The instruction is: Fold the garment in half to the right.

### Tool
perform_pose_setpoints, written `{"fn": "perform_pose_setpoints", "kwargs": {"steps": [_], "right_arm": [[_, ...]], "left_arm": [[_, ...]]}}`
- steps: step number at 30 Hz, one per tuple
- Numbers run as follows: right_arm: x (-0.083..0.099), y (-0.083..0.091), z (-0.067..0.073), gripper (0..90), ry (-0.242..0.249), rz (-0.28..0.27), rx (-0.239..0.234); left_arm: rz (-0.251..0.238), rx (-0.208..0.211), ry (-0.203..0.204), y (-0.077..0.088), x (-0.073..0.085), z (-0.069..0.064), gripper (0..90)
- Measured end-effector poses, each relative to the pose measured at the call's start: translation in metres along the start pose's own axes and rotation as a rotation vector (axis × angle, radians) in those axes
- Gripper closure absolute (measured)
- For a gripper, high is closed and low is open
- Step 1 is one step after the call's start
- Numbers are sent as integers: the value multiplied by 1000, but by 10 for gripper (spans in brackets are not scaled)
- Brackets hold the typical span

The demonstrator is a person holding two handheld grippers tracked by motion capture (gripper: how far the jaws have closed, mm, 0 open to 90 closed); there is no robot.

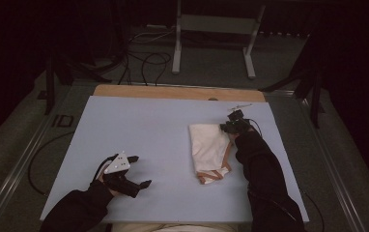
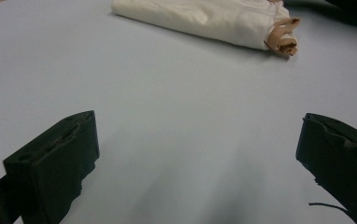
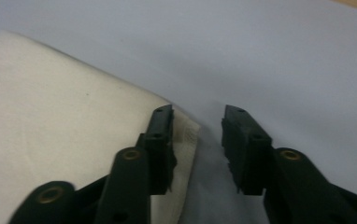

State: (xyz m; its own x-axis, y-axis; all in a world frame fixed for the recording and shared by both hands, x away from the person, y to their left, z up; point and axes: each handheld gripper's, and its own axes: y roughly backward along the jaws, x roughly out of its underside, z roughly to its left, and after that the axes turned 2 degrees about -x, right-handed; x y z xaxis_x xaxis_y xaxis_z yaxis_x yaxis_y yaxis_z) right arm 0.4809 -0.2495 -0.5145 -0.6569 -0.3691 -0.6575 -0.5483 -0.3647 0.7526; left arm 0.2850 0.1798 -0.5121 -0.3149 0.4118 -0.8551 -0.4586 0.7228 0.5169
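On the table (image 1: 139,125), right of middle, lies the folded cloth (image 1: 207,145), brown straps at its near end. Right tongs (image 3: 197,123) sit at its far corner, jaws parted, gripping nothing. Left tongs (image 1: 139,170) rest well apart, wide open and empty.

I see the folded cloth (image 1: 209,147) lying on the mat (image 1: 144,140), right of centre. My right gripper (image 1: 232,126) sits at its far right corner — one jaw over the cloth, one off it. My left gripper (image 1: 136,171) rests near-left, well apart.
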Motion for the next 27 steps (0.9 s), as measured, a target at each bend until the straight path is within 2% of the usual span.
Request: {"fn": "perform_pose_setpoints", "kwargs": {"steps": [6,9,11,14,16,19,27], "right_arm": [[-6,11,2,445,-3,-26,-18],[-10,17,4,346,-9,-35,-42],[-10,19,5,321,-7,-34,-57],[-12,24,11,173,-2,-54,-106],[-13,27,13,133,2,-63,-135],[-16,31,19,135,10,-71,-165],[-23,35,42,115,67,-68,-248]], "left_arm": [[1,-2,-2,1,0,0,2],[1,-2,-5,1,-1,0,2],[1,-2,-5,1,-1,0,2],[3,-1,-5,1,-1,0,2],[9,-1,-4,1,-1,0,2],[13,3,-2,1,0,1,2],[34,17,-5,3,0,0,1]]}}
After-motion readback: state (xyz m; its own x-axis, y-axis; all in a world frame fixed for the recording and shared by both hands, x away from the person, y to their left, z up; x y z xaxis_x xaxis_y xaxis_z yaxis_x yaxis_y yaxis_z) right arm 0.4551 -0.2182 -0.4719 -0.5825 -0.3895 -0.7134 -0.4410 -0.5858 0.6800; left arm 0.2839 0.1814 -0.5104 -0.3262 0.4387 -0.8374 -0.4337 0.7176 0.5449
